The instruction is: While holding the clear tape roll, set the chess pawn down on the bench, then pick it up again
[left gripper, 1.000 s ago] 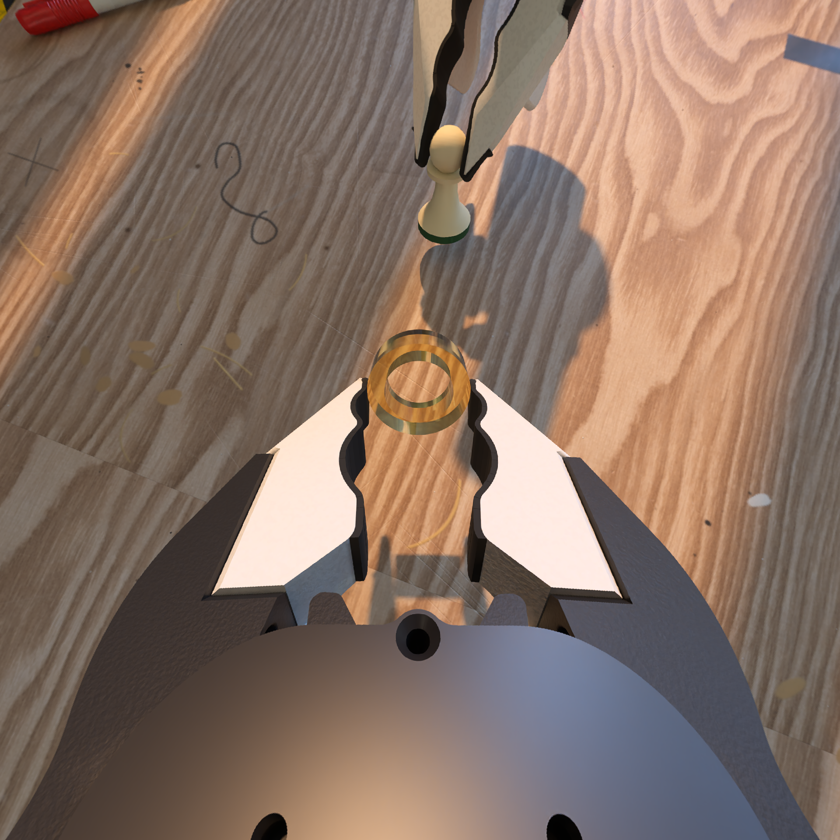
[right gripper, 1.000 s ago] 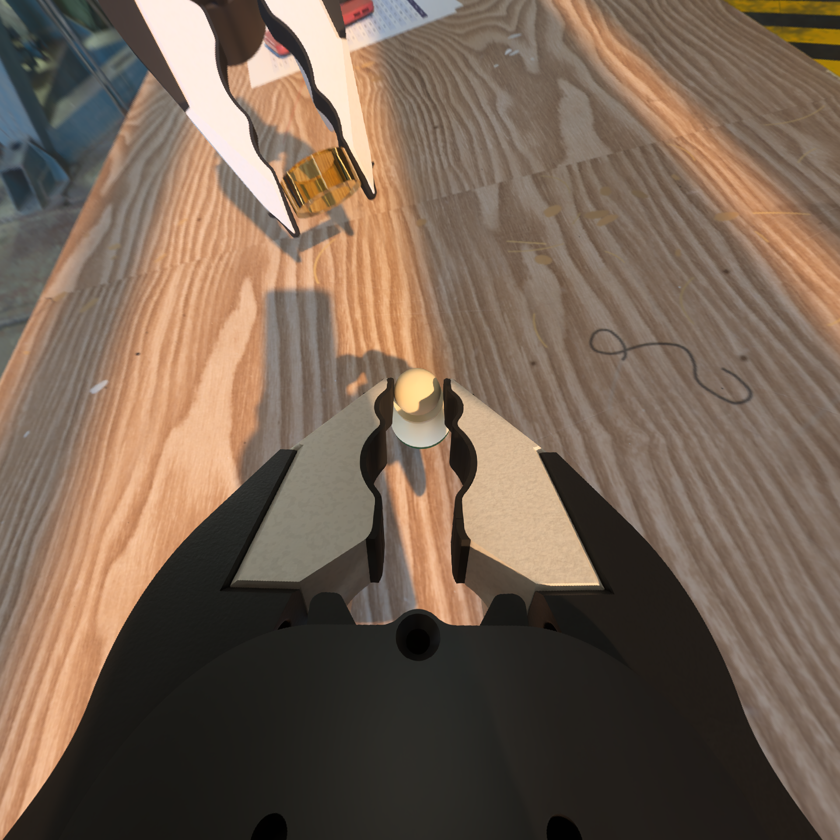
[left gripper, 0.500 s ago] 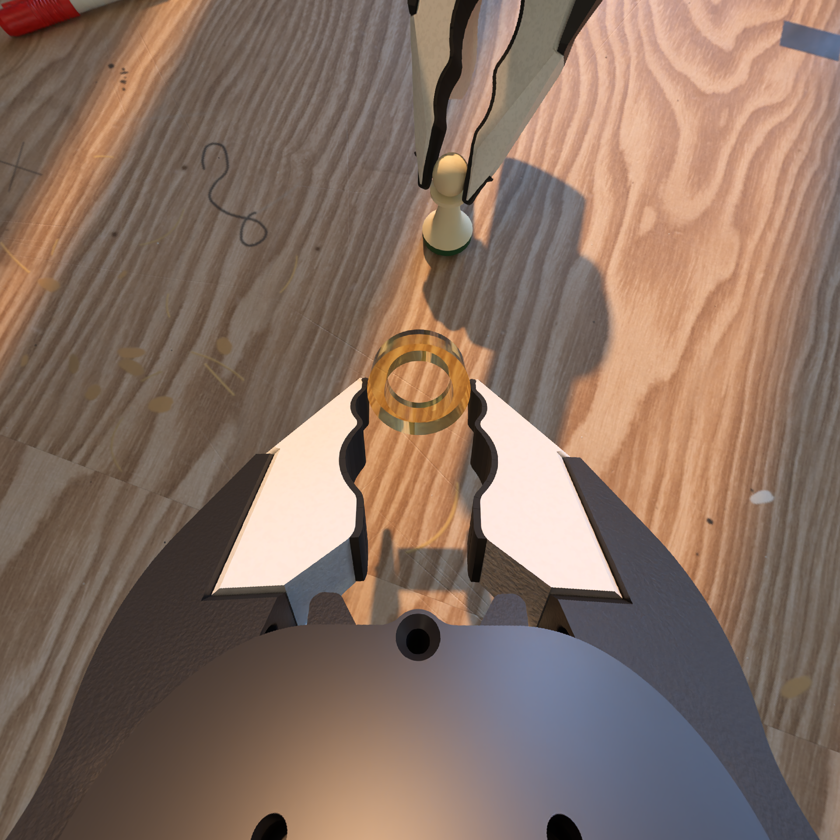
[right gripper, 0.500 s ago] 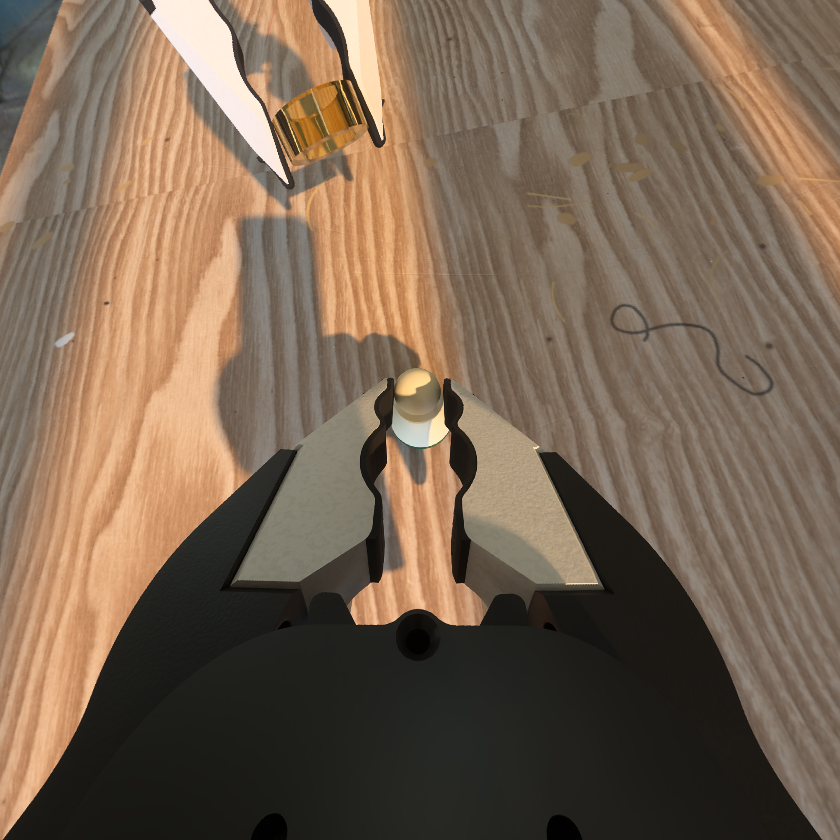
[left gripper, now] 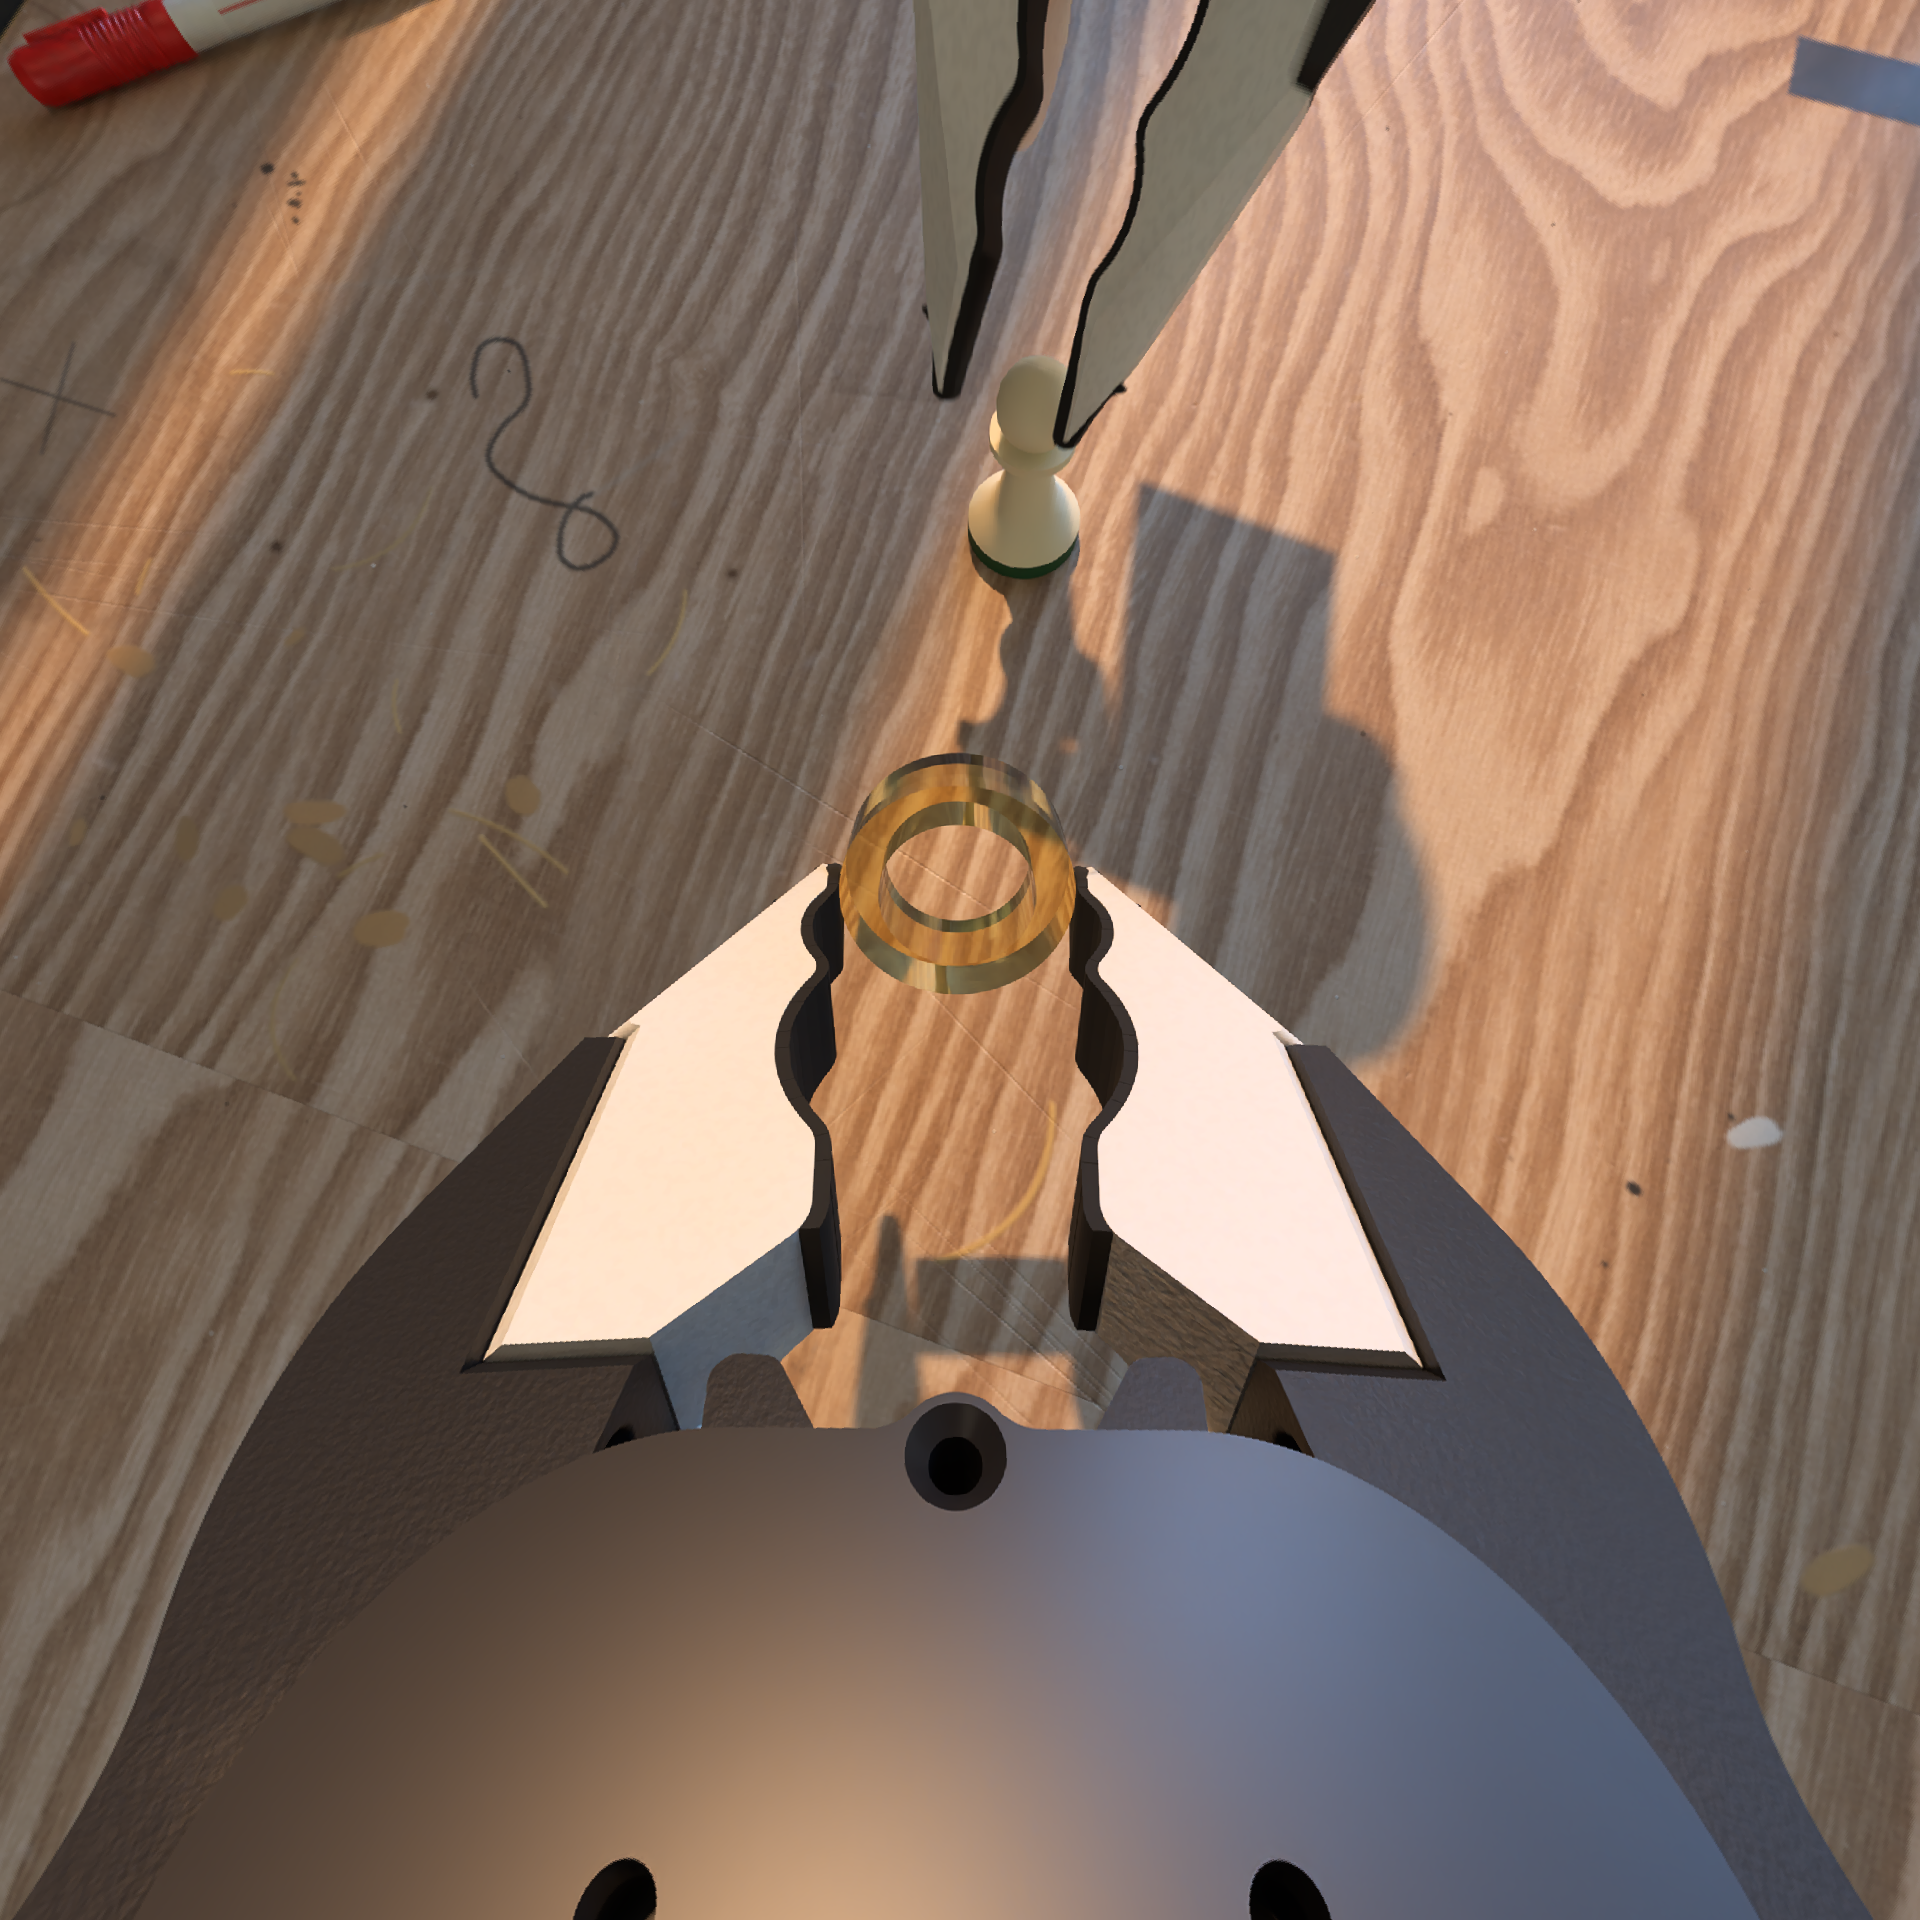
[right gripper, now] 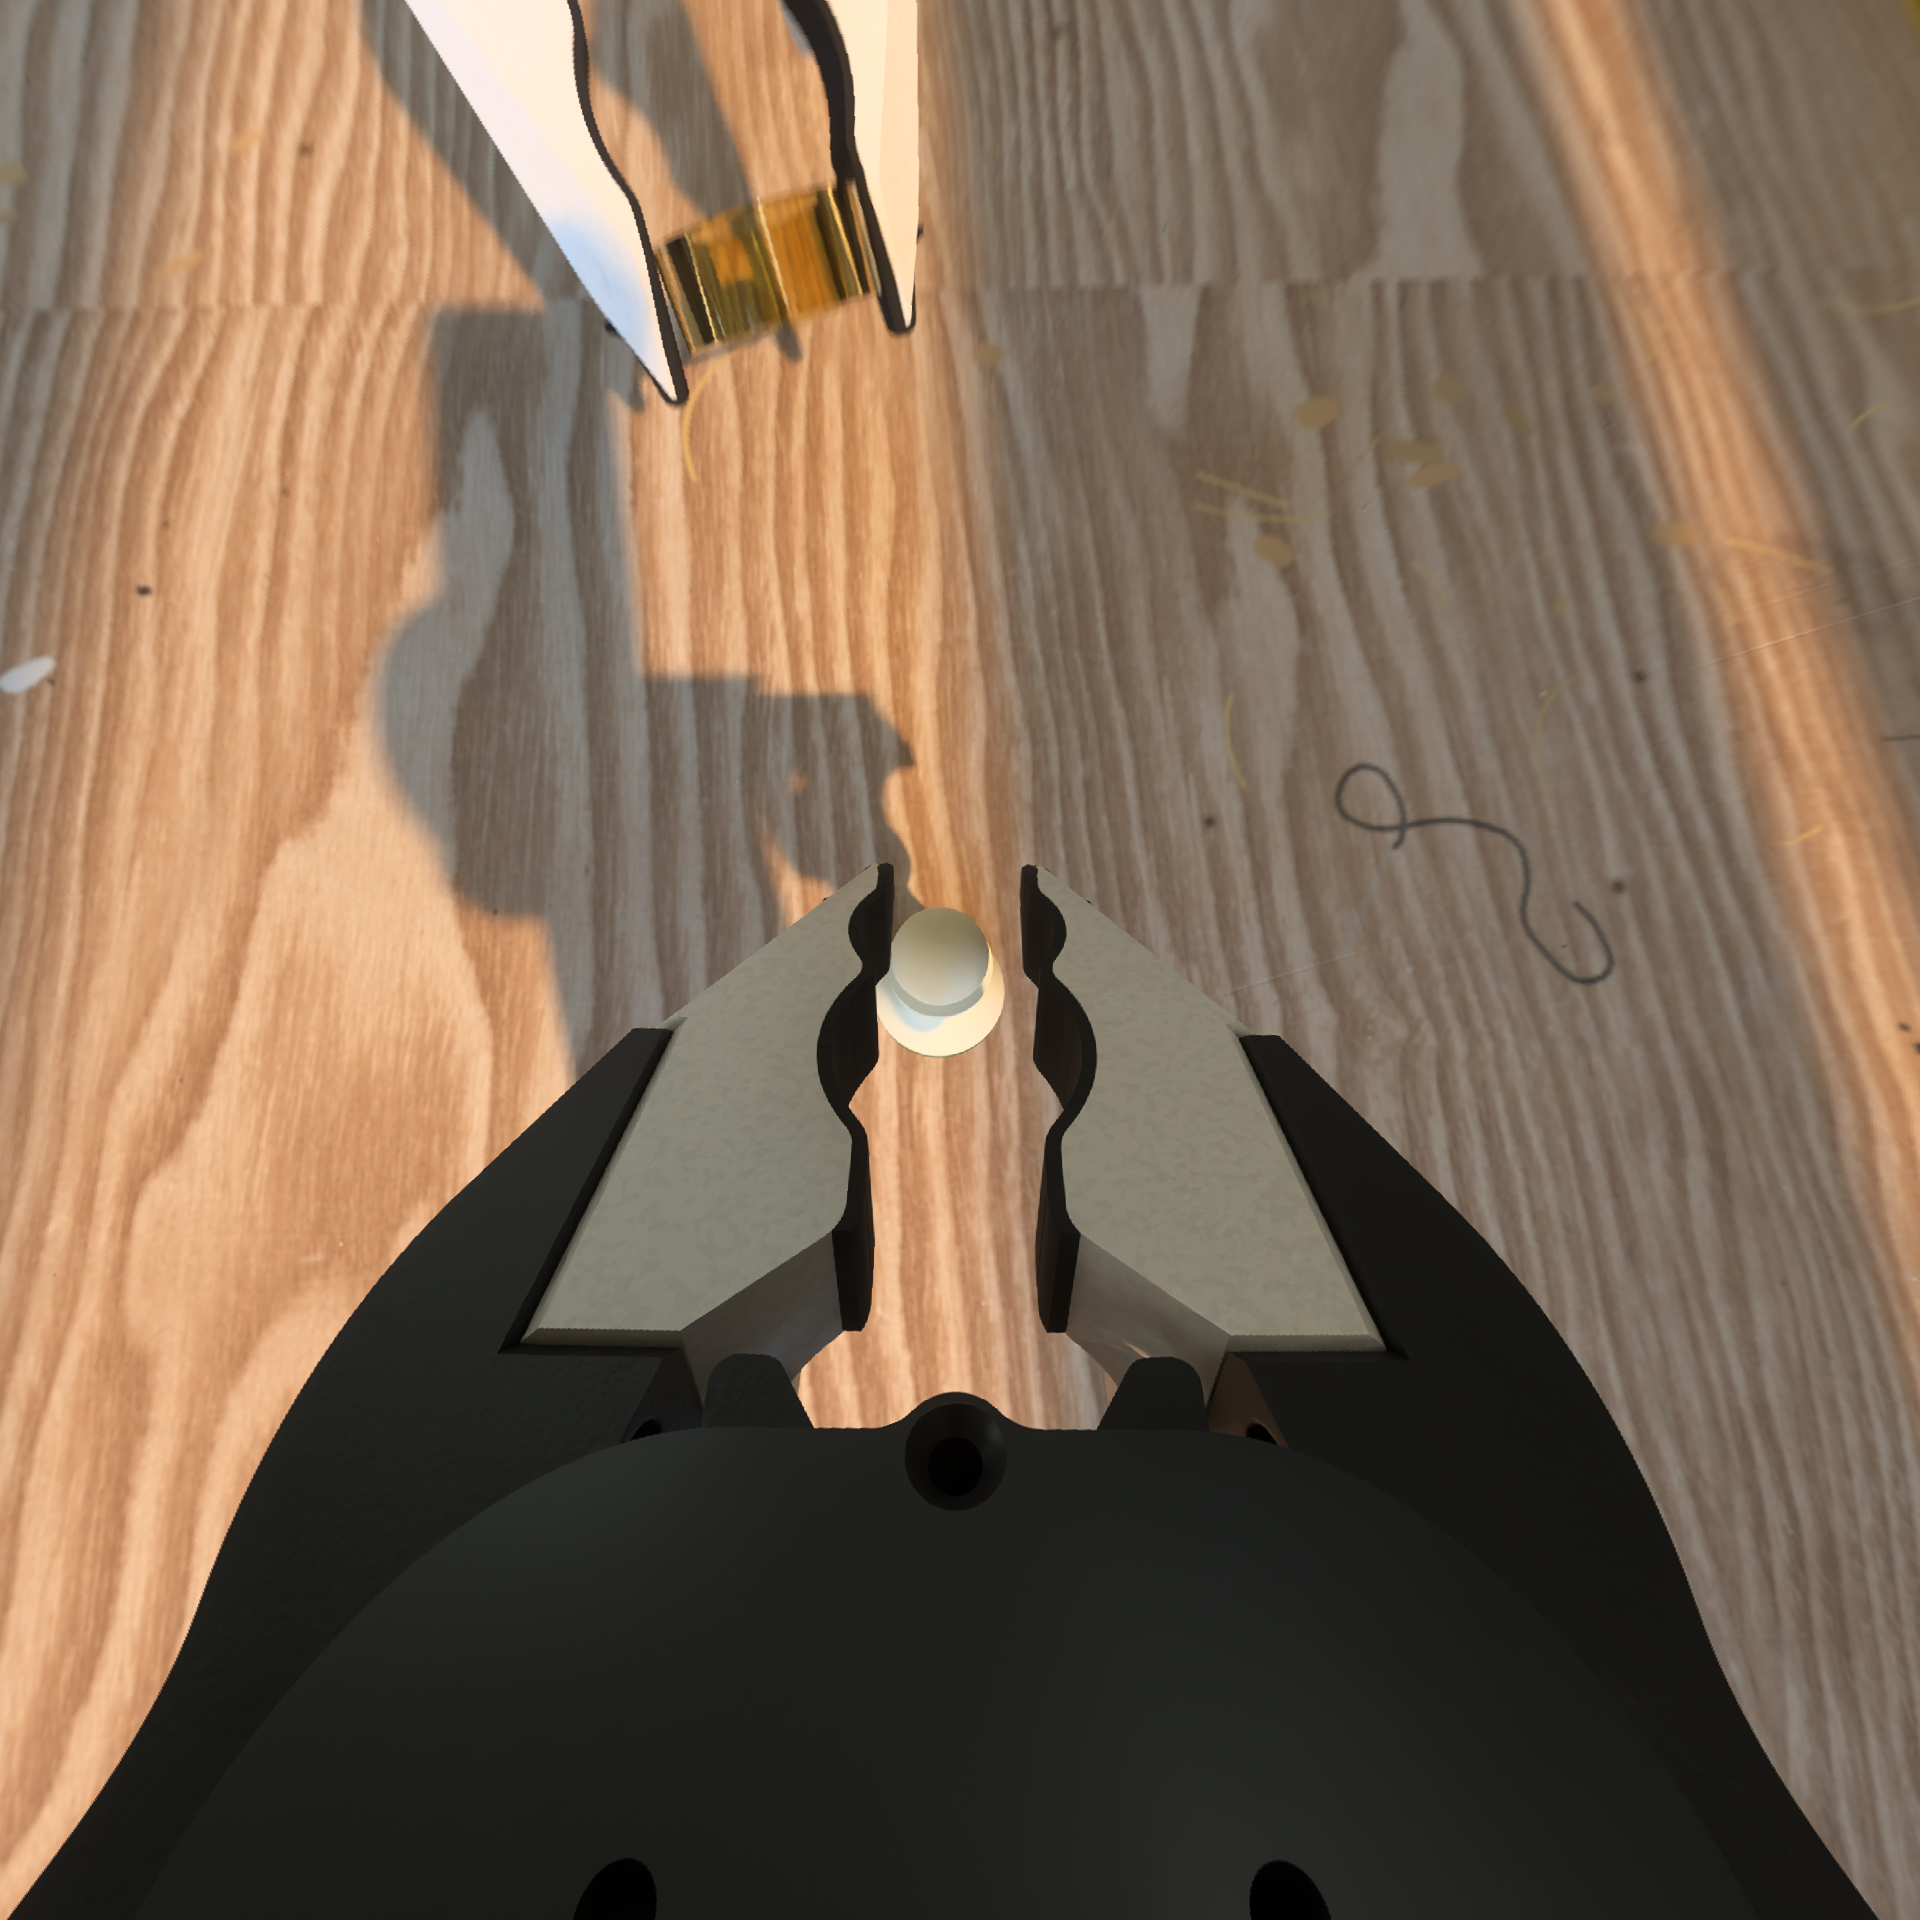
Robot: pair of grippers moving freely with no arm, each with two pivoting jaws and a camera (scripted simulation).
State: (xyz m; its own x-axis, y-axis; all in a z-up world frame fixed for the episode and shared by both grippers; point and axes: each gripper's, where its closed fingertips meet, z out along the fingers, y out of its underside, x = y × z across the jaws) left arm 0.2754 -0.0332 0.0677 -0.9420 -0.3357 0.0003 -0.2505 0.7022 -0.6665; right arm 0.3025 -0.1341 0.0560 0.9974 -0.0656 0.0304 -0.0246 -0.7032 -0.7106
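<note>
My left gripper [left gripper: 956, 883] is shut on the clear amber tape roll [left gripper: 958, 875] and holds it above the wooden bench [left gripper: 1455, 520]. The roll also shows in the right wrist view [right gripper: 769, 268], between the left gripper's fingers [right gripper: 582, 156]. The cream chess pawn [left gripper: 1022, 476] with a dark green base stands upright on the bench. My right gripper [right gripper: 956, 883] is open, its jaws parted around the pawn's head [right gripper: 940, 982]; the pawn sits close to the left jaw, with a gap on the right. In the left wrist view the right gripper [left gripper: 1006, 400] points down over the pawn.
A red marker [left gripper: 135, 47] lies at the far left top. A grey tape strip [left gripper: 1860, 78] is at the top right. A pencil squiggle [left gripper: 535, 457] and paint flecks mark the bench; the squiggle also shows in the right wrist view [right gripper: 1475, 862].
My right gripper lowered the pawn onto the bench and opened its jaws, letting go of it. My left gripper kept its hold on the tape roll.
</note>
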